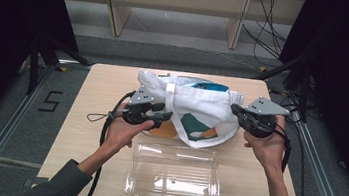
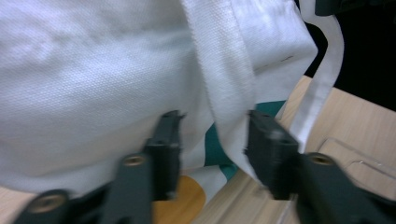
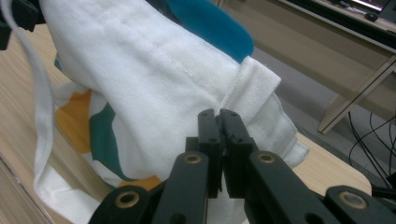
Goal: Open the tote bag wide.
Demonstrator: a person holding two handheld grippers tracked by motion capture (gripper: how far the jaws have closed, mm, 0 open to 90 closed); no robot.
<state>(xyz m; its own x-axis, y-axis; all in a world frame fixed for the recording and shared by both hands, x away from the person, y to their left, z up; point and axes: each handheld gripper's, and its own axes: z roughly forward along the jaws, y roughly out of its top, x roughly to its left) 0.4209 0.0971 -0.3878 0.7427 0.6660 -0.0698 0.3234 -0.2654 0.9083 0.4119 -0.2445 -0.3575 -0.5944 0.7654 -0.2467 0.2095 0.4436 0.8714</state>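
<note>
Counter (image 1: 82, 132): right hand-held gripper (image 3: 218, 116) clenched on bag (image 1: 196, 111) edge; left hand-held gripper (image 2: 212, 140) released, w/ strap between jaws. Thin pinch could slip.

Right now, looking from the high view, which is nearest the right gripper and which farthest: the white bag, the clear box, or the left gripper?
1. White bag: touching the right gripper, just to its left.
2. Clear box: on the table's near side, lower left.
3. Left gripper: across the bag, at its far side.
</note>
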